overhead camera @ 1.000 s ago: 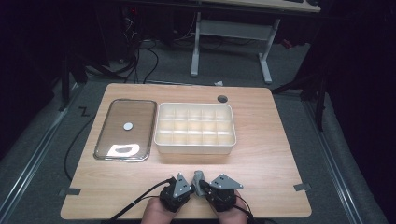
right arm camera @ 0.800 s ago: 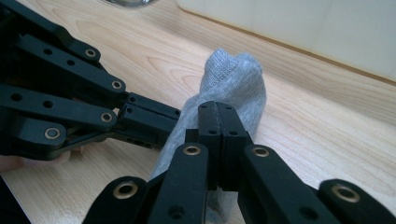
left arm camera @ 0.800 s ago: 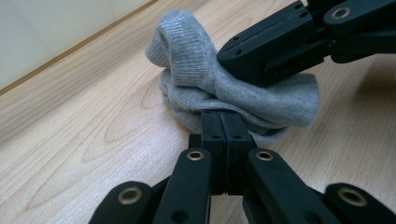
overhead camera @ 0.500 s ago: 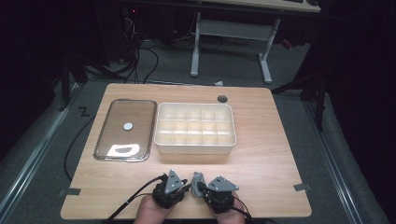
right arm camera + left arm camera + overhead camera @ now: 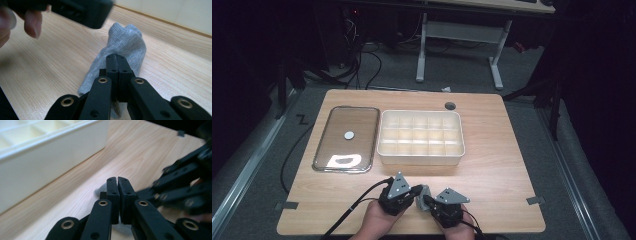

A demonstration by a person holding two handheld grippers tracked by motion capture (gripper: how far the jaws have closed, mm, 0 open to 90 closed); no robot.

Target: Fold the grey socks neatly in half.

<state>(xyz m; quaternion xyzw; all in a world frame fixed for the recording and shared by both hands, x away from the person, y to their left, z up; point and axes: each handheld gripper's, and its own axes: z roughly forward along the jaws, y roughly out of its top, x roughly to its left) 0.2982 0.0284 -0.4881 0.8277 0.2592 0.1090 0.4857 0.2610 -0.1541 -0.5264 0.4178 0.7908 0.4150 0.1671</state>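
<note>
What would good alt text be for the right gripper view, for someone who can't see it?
Two black jaws of the right claw, pressed together, rise from the bottom edge over a grey sock lying crumpled on a light wooden table. Whether they pinch the fabric is unclear. The other claw's blurred black body and a person's fingers fill the top left, and a cream tray wall runs behind.

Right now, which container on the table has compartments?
The cream tray, right of the flat glass-lidded metal pan: its inside is a grid of dividers, the pan's isn't.

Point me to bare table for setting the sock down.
Free: the strip right of the divided tray to the table edge, and the near-left corner below the lidded metal pan. Crowded: near-centre, where left gripper, right gripper and grey sock meet.
</note>
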